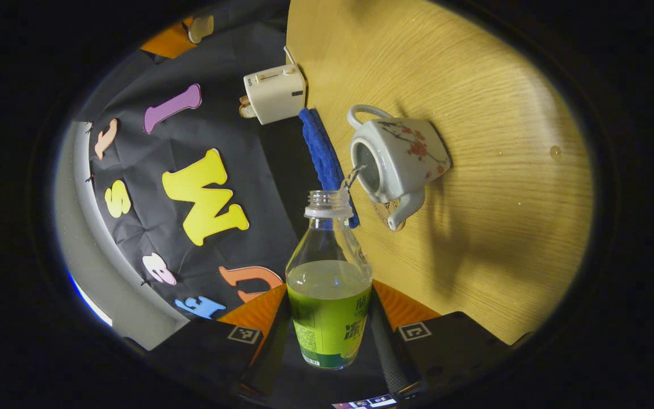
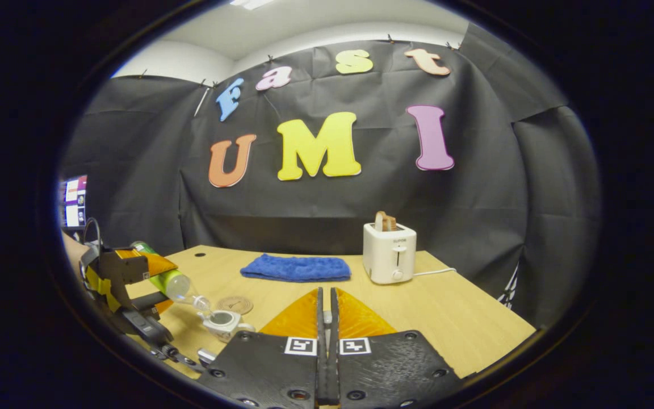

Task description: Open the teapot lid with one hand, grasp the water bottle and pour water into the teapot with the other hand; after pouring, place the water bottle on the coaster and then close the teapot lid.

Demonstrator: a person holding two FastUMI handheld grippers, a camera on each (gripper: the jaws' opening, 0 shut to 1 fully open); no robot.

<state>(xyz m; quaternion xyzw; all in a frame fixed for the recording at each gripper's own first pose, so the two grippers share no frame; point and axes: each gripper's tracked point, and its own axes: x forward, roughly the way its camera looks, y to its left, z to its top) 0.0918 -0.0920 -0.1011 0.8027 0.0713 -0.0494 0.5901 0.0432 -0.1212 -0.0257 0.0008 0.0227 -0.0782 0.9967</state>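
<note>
Pouring from water bottle, clamped at its labelled body by left gripper | teapot open, mid-table beside coaster | right gripper fingers pressed together, lid not visible between them | bottle judged thin, slippery, lightening; ceramic fragile.

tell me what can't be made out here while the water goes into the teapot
- Teapot lid: right gripper looks shut, nothing visible between the fingers; lid unseen.
- Water level in the teapot: left gripper view, dark opening.
- Coaster: left gripper view, mostly behind the spout.
- Water bottle label: too small.
</note>
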